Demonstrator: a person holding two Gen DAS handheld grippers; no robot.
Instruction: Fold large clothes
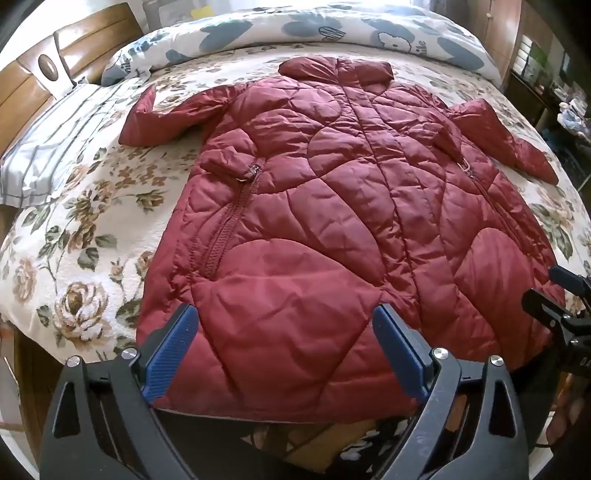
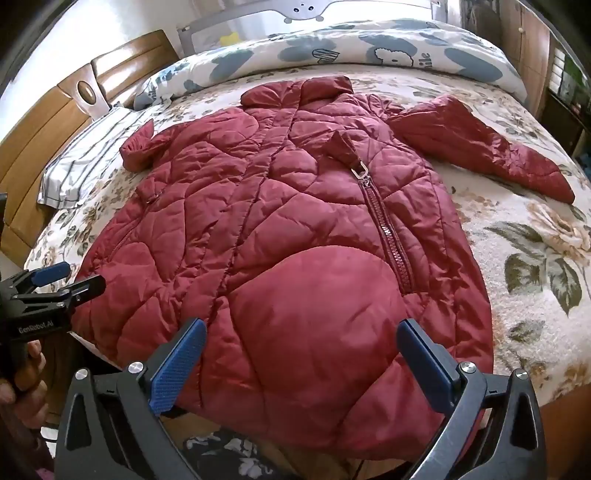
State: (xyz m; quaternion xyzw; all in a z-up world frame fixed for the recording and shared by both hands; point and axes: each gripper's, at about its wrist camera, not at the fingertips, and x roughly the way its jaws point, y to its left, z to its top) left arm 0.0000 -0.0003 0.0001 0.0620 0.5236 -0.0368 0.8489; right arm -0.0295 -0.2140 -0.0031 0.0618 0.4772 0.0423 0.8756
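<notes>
A dark red quilted puffer coat [image 1: 332, 206] [image 2: 295, 240] lies spread flat on the bed, front up, collar at the far end, both sleeves out to the sides. Its hem hangs slightly over the bed's near edge. My left gripper [image 1: 286, 325] hovers open over the hem's left part, blue pads wide apart, nothing pinched. My right gripper [image 2: 303, 339] stands open over the hem's right part, also holding nothing. Each gripper shows at the edge of the other's view: the right gripper [image 1: 554, 295] and the left gripper [image 2: 62, 280] with a hand below it.
The bed has a floral cover [image 1: 85, 236] [image 2: 535, 251]. A rolled duvet with blue prints [image 1: 332, 29] lies along the far side, a striped pillow [image 1: 48, 147] at the left by the wooden headboard [image 1: 29, 85]. Furniture stands at the far right [image 1: 561, 85].
</notes>
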